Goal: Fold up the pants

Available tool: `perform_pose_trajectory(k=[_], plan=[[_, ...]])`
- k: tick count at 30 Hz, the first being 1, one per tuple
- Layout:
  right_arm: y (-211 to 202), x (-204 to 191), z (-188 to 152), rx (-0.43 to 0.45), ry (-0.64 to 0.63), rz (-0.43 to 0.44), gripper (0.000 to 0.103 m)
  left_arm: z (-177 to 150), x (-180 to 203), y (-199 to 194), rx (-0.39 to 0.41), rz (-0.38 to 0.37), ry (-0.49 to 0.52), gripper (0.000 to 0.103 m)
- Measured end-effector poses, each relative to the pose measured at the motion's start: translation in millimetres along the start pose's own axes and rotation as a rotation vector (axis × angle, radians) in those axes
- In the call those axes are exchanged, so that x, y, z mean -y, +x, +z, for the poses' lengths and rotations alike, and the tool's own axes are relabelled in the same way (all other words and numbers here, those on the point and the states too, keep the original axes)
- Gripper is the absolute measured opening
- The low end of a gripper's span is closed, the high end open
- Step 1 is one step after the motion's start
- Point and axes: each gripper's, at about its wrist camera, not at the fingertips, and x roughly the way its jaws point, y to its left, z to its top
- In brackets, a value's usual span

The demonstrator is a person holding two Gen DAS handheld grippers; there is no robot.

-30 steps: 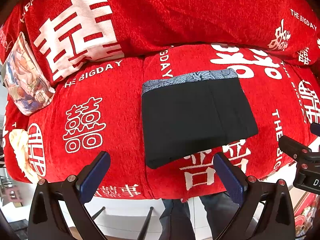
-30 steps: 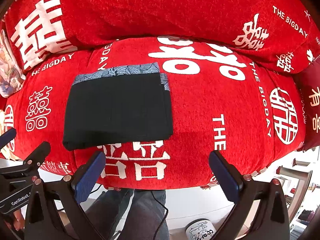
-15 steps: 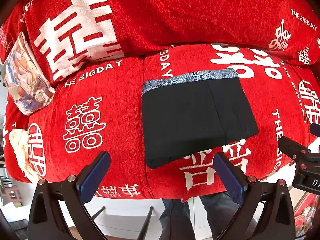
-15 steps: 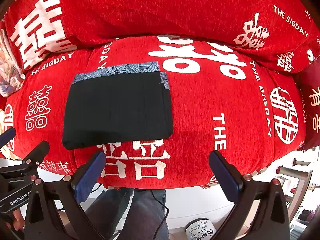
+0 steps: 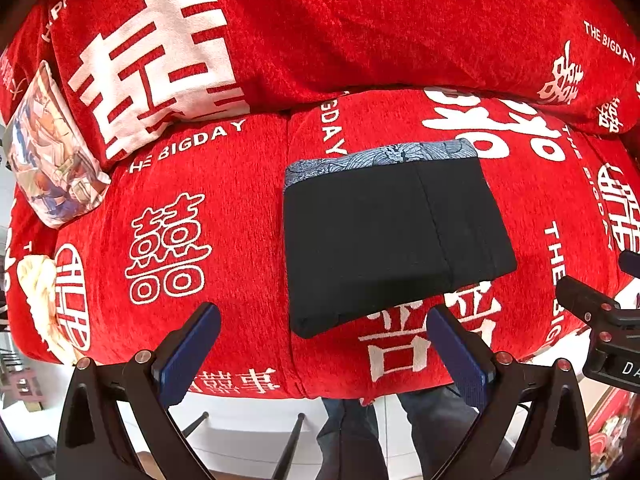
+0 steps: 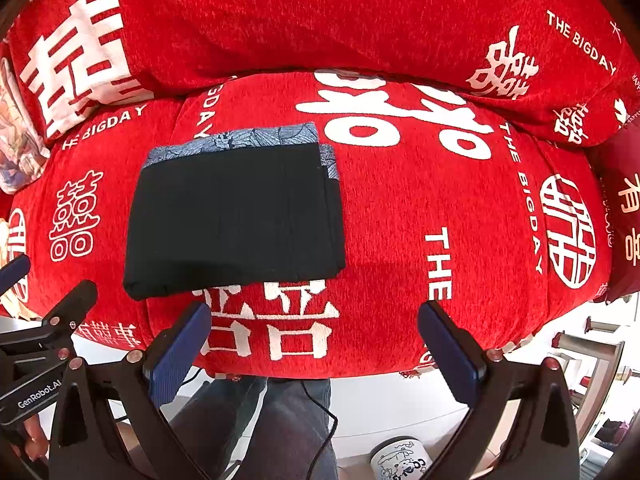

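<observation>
The black pants (image 5: 388, 236) lie folded into a flat rectangle on the red sofa seat (image 5: 224, 264), with a blue patterned waistband (image 5: 380, 158) along the far edge. In the right wrist view the same pants (image 6: 236, 220) sit left of centre. My left gripper (image 5: 324, 344) hangs open just off the sofa's front edge, near the fold's near-left corner, with nothing between its blue pads. My right gripper (image 6: 314, 340) is also open and empty, in front of the sofa edge, to the right of the pants. Each gripper shows at the other view's side edge.
The red sofa backrest (image 5: 320, 32) with white lettering rises behind the seat. A printed cushion (image 5: 52, 152) leans at the far left and a dark red cushion (image 6: 624, 208) at the far right. A person's legs (image 6: 256, 428) stand below; a mug (image 6: 400, 460) sits on the floor.
</observation>
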Motion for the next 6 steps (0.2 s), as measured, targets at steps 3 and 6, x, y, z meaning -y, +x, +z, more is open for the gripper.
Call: perform_pose_trajectory(k=[3,6], plan=[[0.2,0.1,0.1,0.000,0.000,0.001,0.103,-0.5,0.6,-0.6,0.008,0.004,0.000,0.103],[0.3,0.2,0.3,0.000,-0.001,0.001,0.103,-0.5,1.5,-0.5,0.008,-0.001,0.001,0.103]])
